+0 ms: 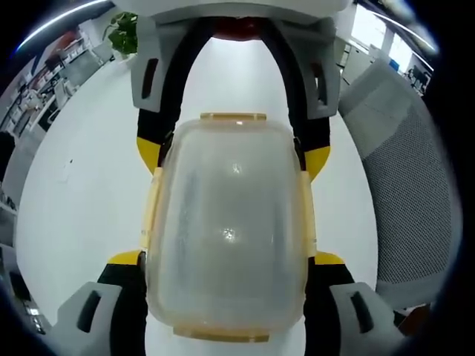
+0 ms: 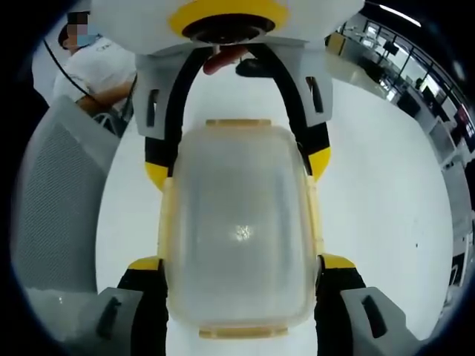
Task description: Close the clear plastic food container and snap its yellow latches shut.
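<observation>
The clear plastic food container lies on the white table with its lid on and pale yellow latches along its edges. My left gripper clasps its near end, the yellow-tipped jaws pressed against both long sides. Facing it from the top of the left gripper view, my right gripper clasps the far end the same way. In the right gripper view the container sits between the right gripper below and the left gripper above.
A grey mesh chair stands beside the table, and this chair also appears at the left of the right gripper view. A person in a white shirt sits behind it. A potted plant and office desks lie beyond.
</observation>
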